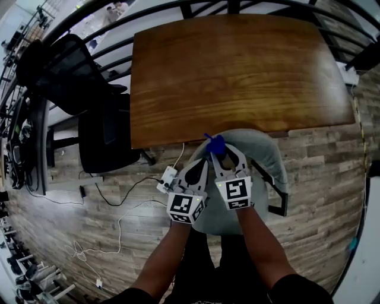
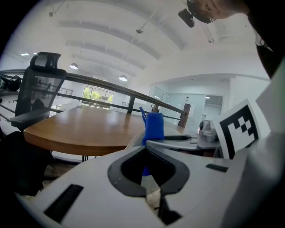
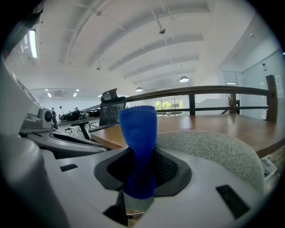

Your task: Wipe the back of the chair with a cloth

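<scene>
The grey fabric chair stands pushed up to the wooden table, its curved back just beyond my right gripper. My right gripper is shut on a blue cloth, which sticks up from between its jaws; the cloth shows above the chair's back in the head view. My left gripper is beside it on the left, jaws together with nothing between them. From the left gripper view the blue cloth stands upright past my own jaws.
A wooden table lies ahead, with a black railing behind it. A black office chair stands at the left. A white power strip and cables lie on the wood-plank floor.
</scene>
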